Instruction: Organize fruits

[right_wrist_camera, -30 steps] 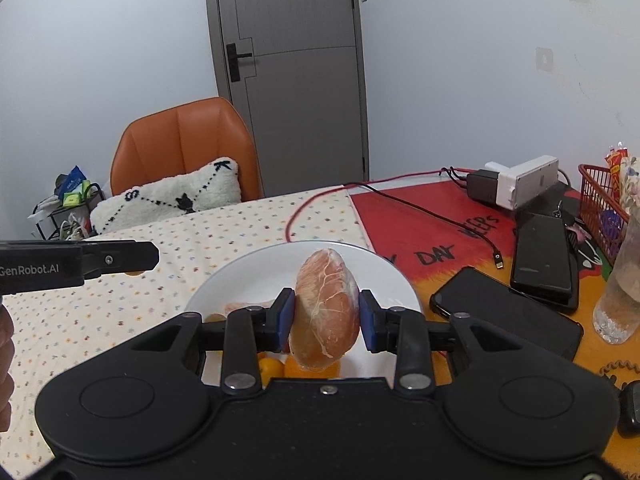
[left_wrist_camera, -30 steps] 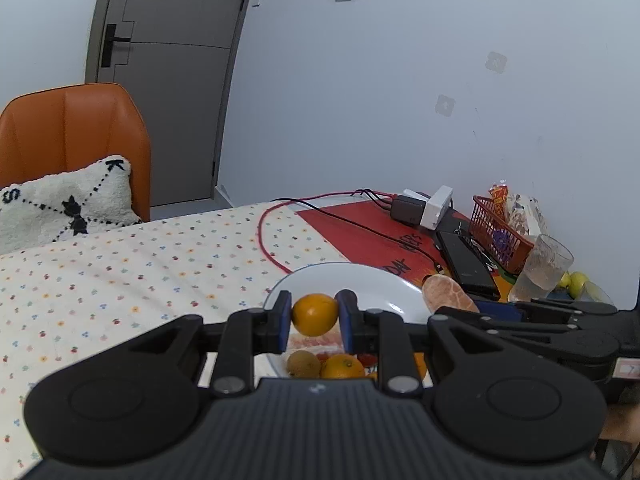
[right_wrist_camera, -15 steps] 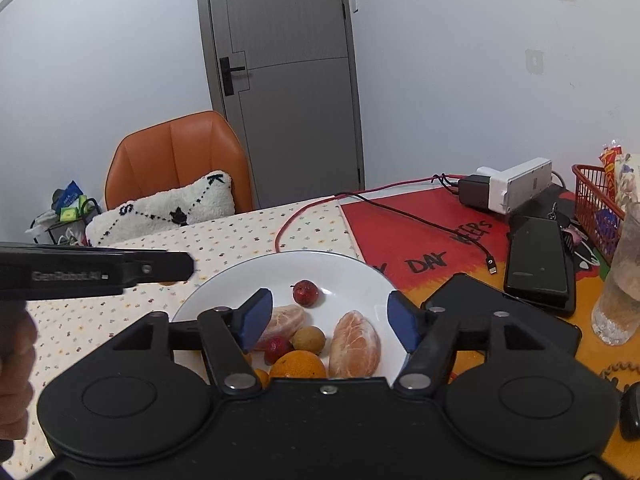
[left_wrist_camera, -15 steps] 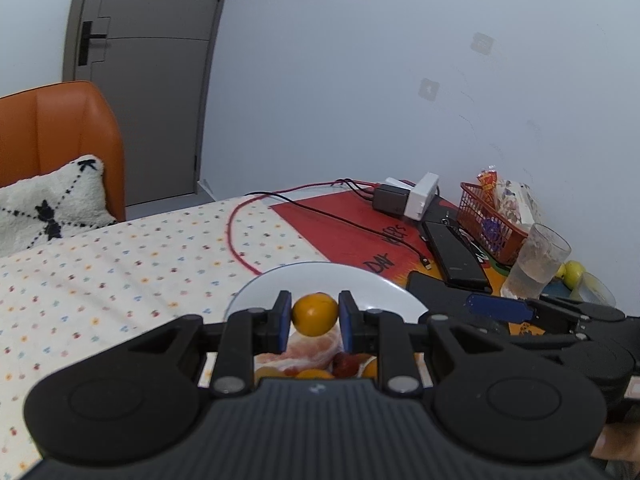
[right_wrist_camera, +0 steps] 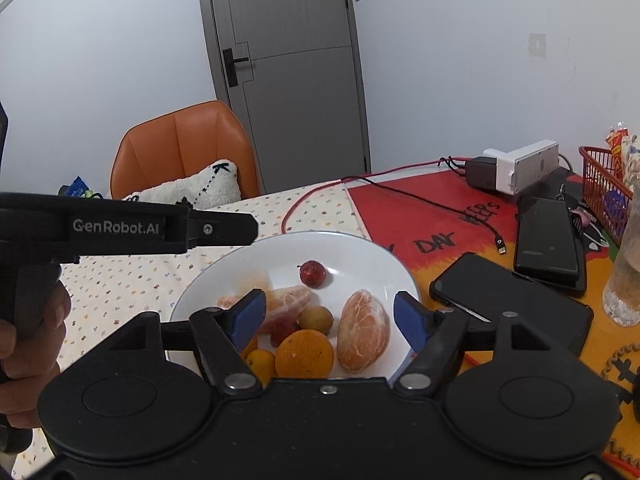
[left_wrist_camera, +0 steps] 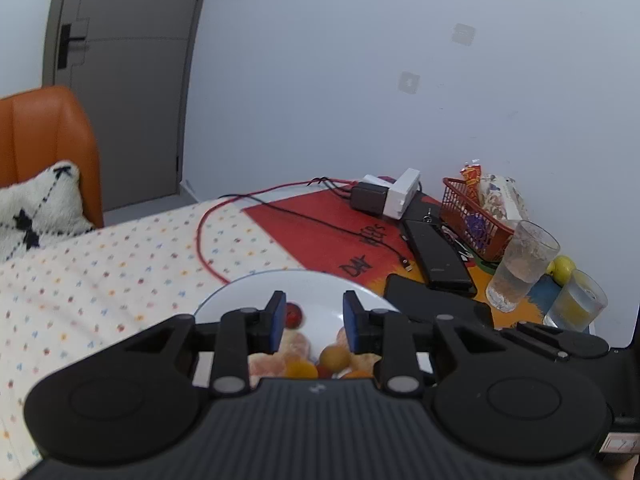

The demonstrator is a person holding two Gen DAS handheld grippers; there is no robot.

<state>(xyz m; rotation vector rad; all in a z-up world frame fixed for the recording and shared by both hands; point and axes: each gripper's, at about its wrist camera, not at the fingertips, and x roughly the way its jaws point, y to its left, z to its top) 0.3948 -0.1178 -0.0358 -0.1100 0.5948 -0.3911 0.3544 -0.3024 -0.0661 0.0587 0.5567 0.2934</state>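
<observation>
A white plate (right_wrist_camera: 360,252) holds several fruits: an orange (right_wrist_camera: 304,354), a peeled citrus piece (right_wrist_camera: 363,330), a second peeled piece (right_wrist_camera: 290,300), a small red fruit (right_wrist_camera: 312,273) and a small yellow-brown fruit (right_wrist_camera: 316,319). My right gripper (right_wrist_camera: 330,316) is open and empty just above the plate's near side. My left gripper (left_wrist_camera: 315,314) is open and empty above the plate (left_wrist_camera: 320,284), with fruits (left_wrist_camera: 334,356) under it. The left gripper's body also shows at the left of the right wrist view (right_wrist_camera: 120,228).
Two black phones (right_wrist_camera: 512,300) lie right of the plate on a red mat (right_wrist_camera: 420,216). A charger block with cables (right_wrist_camera: 516,168), a red basket (left_wrist_camera: 476,224) and two glasses (left_wrist_camera: 520,264) stand at the far right. An orange chair with a pillow (right_wrist_camera: 184,156) is behind the table.
The left gripper has opened and let go of the orange, which now lies on the plate. The right gripper opened earlier and left the peeled citrus piece on the plate.
</observation>
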